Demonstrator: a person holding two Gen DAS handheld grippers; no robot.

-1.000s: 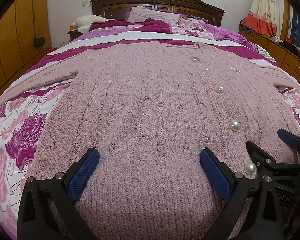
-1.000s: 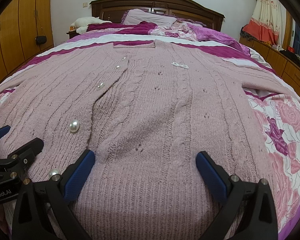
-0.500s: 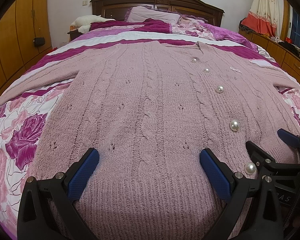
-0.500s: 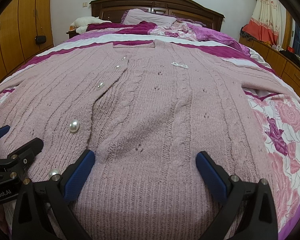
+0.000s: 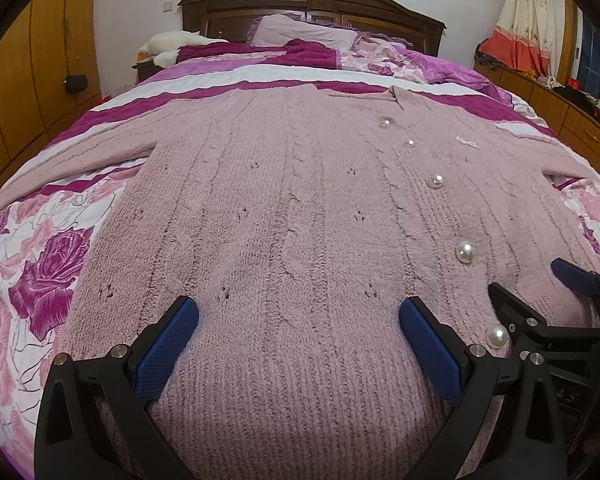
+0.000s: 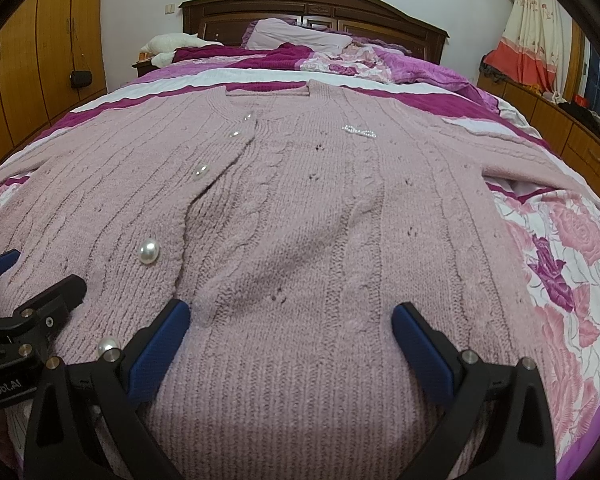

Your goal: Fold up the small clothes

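Pink knit cardigan (image 5: 300,216) lies flat on the bed (image 5: 40,280); both hand-held grippers (image 5: 298,340) (image 6: 290,340) gape empty, and fuzzy yarn may snag their pads.

the cardigan (image 5: 284,216) lies spread flat on the bed (image 5: 40,264), neckline toward the headboard (image 6: 312,8) and hem nearest the cameras. the left gripper (image 5: 299,322) and right gripper (image 6: 291,322) sit side by side over the hem, jaws spread wide, with the button row (image 6: 149,252) running between them. pillows (image 5: 306,34) lie behind the cardigan, before the headboard.
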